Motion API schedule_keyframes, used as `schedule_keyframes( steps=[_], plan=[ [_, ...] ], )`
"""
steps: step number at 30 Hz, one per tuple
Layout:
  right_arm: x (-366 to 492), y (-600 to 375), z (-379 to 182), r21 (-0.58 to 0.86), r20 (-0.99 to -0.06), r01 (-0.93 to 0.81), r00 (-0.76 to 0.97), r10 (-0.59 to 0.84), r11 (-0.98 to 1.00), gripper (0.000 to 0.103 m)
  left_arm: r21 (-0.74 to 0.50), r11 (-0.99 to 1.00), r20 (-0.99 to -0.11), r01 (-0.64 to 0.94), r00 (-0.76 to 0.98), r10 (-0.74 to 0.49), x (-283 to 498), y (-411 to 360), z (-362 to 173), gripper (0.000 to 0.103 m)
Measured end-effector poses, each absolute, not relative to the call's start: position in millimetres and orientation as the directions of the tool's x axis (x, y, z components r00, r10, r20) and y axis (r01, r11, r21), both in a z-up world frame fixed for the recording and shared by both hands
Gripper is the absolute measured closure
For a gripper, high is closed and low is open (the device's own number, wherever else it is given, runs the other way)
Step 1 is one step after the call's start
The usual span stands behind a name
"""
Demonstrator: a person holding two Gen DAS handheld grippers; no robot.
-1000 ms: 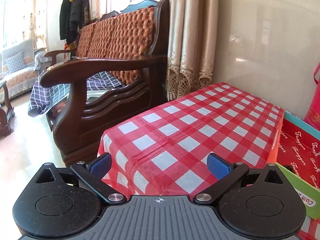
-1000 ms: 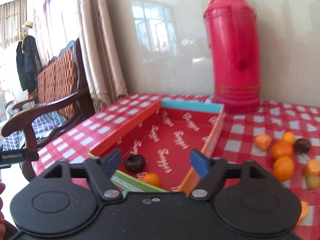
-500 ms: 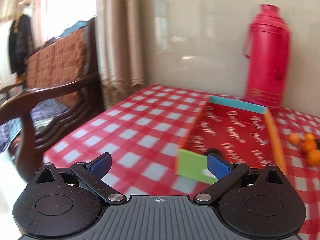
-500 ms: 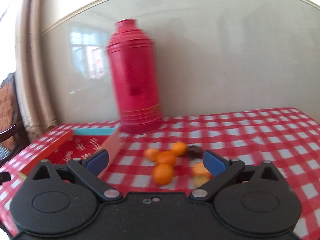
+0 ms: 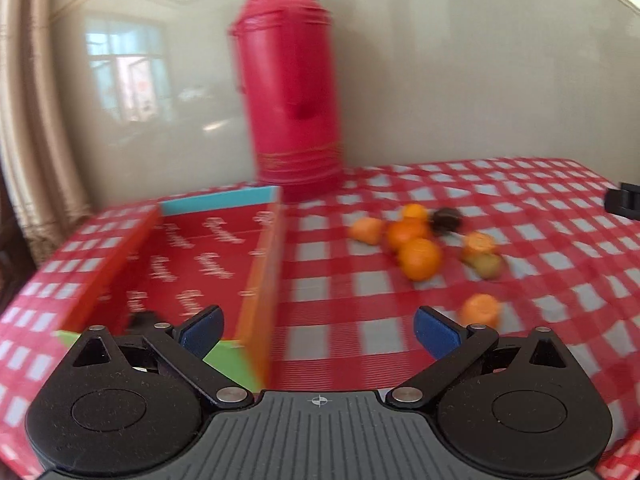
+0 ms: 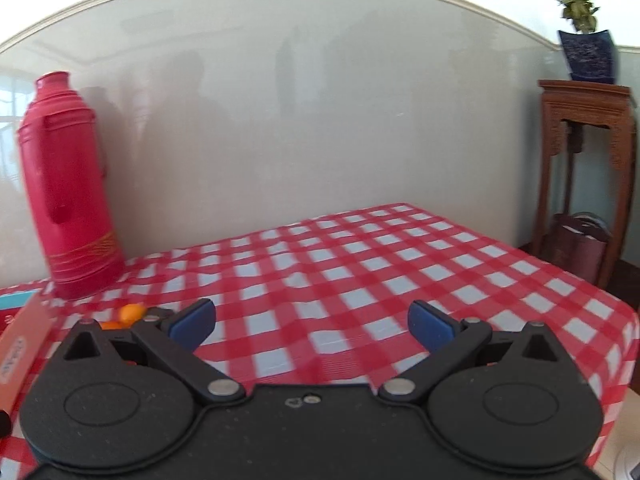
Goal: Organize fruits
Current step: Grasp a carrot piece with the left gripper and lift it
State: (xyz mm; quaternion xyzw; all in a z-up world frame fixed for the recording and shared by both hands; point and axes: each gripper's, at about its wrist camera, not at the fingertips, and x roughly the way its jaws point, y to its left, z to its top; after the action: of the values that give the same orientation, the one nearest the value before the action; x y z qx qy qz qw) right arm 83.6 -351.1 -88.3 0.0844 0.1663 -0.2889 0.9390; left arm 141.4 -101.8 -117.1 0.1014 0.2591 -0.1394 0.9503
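Several small oranges (image 5: 418,258) and a dark fruit (image 5: 446,218) lie in a loose cluster on the red-checked tablecloth, right of a shallow red cardboard box (image 5: 200,256). One orange (image 5: 480,310) sits apart, nearer, just beyond the right finger. My left gripper (image 5: 318,330) is open and holds nothing, hovering over the cloth by the box's right wall. My right gripper (image 6: 312,322) is wide open and bare, pointing at plain cloth; two oranges (image 6: 130,314) show at its left, partly hidden by the finger. A dark fruit lies in the box, mostly hidden behind the left finger.
A tall red thermos (image 5: 292,88) stands against the wall behind the box. A wooden stand (image 6: 584,168) with a potted plant is off the table's right end. The right edge of the table (image 6: 616,320) drops to the floor. Curtains hang at far left.
Both grippers have swung to the right: the left view went from the sofa to the box and fruit, the right from the box past the fruit. The right jaws widened.
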Motion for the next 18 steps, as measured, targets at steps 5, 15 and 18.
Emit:
schedule_keyframes(
  steps=[5,15,18],
  plan=[
    [72,-363,-91,0.031,-0.331,0.61,0.754,-0.568,0.792,0.006,0.156,0.885,-0.527,0.438,0.795,-0.3,133,-151,-126,0.003],
    [61,-378,-91,0.076,-0.344,0.593,0.77,-0.537,0.802,0.006,0.115,0.864,-0.603,0.491,0.725,-0.331,144,-187,-145,0.041],
    [61,-378,-91,0.078,-0.348,0.585,0.775,-0.528,0.807,0.006,0.099,0.859,-0.621,0.502,0.705,-0.341,148,-193,-152,0.067]
  ],
)
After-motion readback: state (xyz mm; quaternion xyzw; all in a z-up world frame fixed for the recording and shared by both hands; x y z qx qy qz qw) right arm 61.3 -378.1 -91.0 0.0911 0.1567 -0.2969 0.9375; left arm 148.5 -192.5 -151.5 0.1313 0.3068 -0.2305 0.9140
